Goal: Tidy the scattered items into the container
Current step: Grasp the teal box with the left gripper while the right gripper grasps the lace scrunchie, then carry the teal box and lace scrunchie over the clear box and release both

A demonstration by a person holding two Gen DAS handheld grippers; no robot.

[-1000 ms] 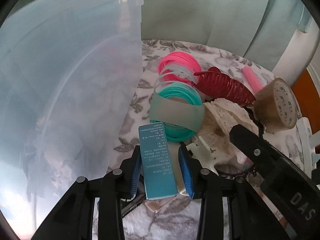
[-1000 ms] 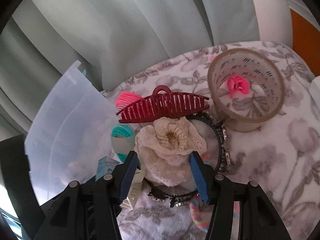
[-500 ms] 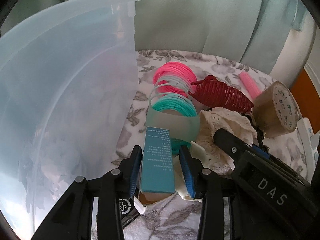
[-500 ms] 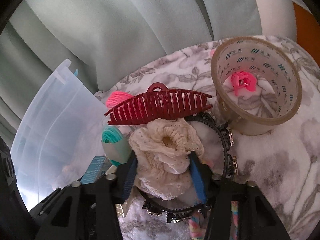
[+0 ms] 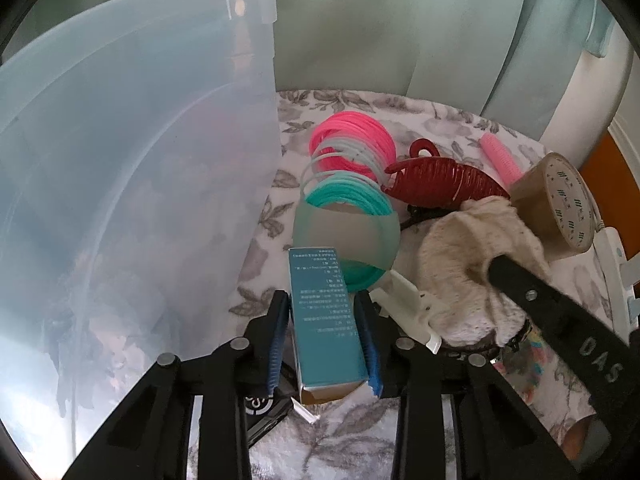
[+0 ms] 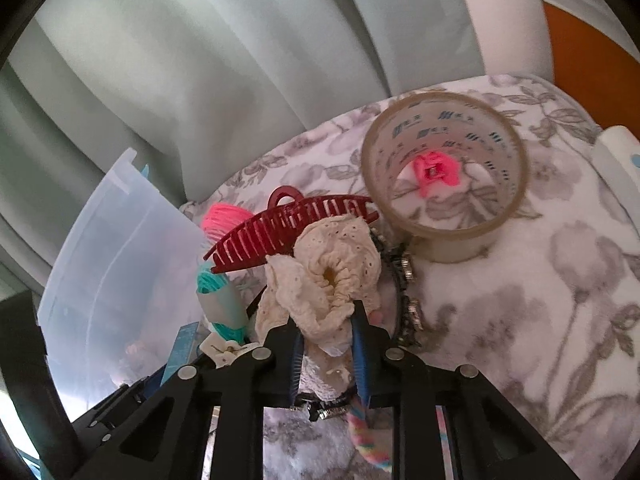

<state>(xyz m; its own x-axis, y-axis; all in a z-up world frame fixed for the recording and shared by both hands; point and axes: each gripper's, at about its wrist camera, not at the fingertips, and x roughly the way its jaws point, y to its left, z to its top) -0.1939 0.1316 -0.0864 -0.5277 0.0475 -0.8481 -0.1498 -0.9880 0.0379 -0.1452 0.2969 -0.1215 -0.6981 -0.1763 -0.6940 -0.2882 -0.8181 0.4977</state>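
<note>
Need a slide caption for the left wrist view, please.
Left tongs shut on teal box beside the translucent container; right tongs grip cream scrunchie.

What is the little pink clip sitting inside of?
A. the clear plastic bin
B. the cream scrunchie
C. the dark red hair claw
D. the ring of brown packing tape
D: the pink clip lies on the floral cloth within the hollow of the tape roll, seen through its open top.
</note>
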